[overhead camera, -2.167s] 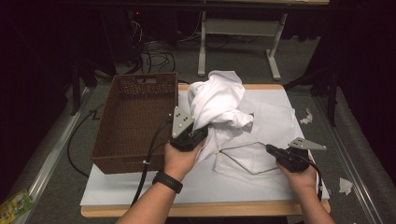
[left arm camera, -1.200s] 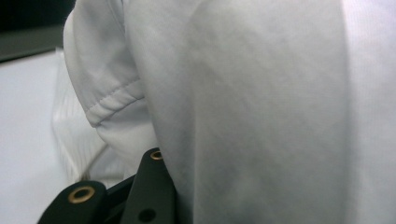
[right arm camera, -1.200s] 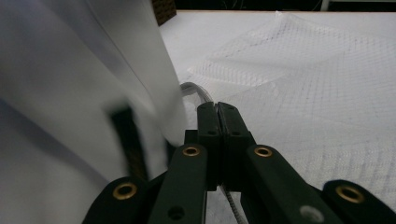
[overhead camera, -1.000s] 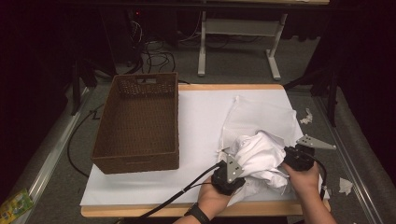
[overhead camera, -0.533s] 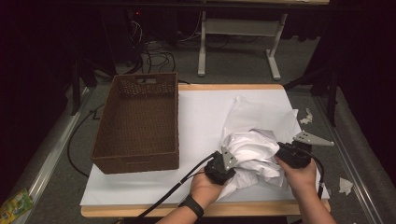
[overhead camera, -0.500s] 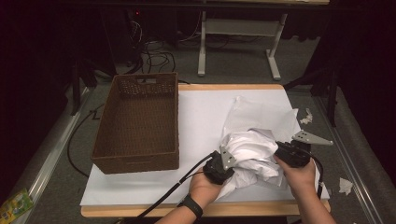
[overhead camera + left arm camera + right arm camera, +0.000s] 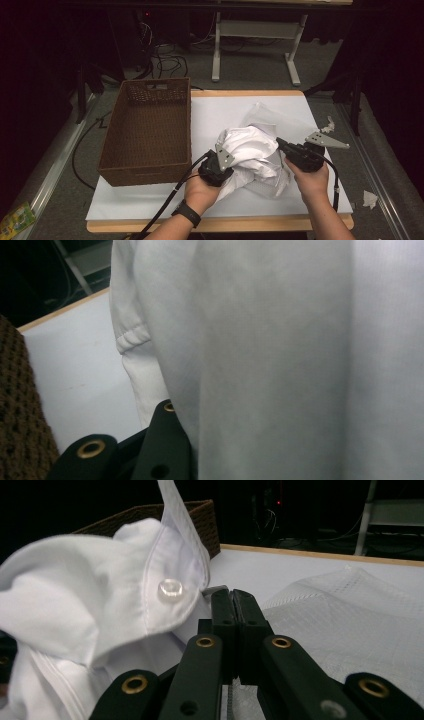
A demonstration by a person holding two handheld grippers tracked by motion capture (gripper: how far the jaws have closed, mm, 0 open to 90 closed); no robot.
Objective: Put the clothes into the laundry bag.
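The tabletop [image 7: 150, 205] carries a brown wicker basket [image 7: 145, 132] on its left half, clear of the work. To its right, a white shirt [image 7: 252, 150] is bunched and raised between both grippers, its bulk running roughly left to right, over a translucent mesh bag [image 7: 272, 116] lying flat behind it. The left gripper [image 7: 216, 167] has its fingers clamped on the shirt's near-left edge. The right gripper [image 7: 290, 150] has its fingers [image 7: 222, 615] pressed together, pinching the shirt beside a buttoned cuff [image 7: 170, 590].

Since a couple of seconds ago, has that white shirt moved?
Yes. The white shirt has shifted away from the brown basket, toward the table's near right part.
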